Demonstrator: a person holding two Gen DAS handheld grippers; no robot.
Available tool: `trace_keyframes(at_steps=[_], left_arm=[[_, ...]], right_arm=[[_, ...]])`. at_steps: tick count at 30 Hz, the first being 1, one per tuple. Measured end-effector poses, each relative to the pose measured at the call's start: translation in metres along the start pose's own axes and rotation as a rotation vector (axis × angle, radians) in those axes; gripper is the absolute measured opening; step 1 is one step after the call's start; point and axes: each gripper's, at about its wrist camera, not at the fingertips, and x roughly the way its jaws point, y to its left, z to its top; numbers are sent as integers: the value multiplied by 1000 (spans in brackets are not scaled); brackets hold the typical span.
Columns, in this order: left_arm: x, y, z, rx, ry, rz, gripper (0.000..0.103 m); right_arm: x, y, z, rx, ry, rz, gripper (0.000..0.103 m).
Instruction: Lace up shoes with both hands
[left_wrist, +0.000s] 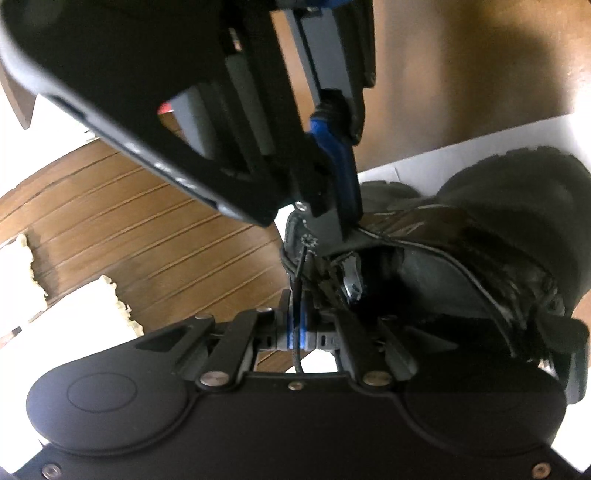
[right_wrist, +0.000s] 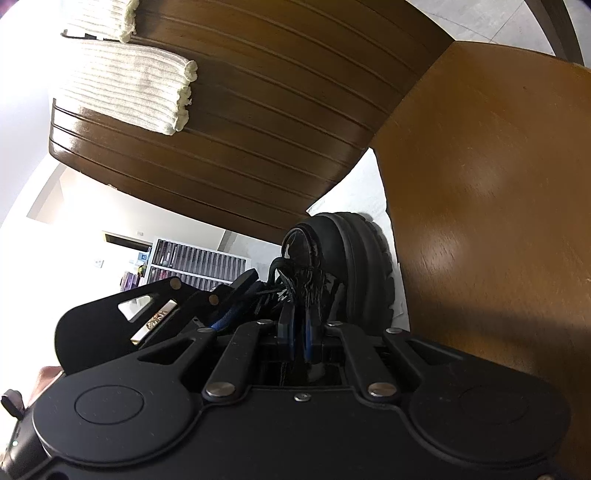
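A shiny black shoe (left_wrist: 461, 258) with a chunky sole lies on a white sheet (left_wrist: 424, 158); the right wrist view shows it toe-up (right_wrist: 343, 251). My left gripper (left_wrist: 295, 295) is shut on a thin black lace (left_wrist: 302, 260) that runs up to a metal eyelet (left_wrist: 308, 242) at the shoe's opening. My right gripper (left_wrist: 349, 225) comes down from above with blue fingers and is shut on the edge of the shoe's upper beside that eyelet. In its own view the right gripper (right_wrist: 299, 314) pinches shiny black material, with the left gripper (right_wrist: 251, 280) close on its left.
A dark slatted wooden surface (left_wrist: 147, 221) (right_wrist: 258, 129) lies behind the shoe, with folded white towels (right_wrist: 129, 92) (left_wrist: 107, 306) on it. A tan wooden panel (right_wrist: 480, 184) stands right of the shoe. A shelf unit (right_wrist: 195, 262) shows far off.
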Motion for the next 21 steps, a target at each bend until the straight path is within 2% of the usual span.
trace_keyframes(at_steps=[21], left_arm=[[22, 26, 32, 74, 1, 3, 4]], right_arm=[[0, -2, 2, 11, 12, 16, 5]])
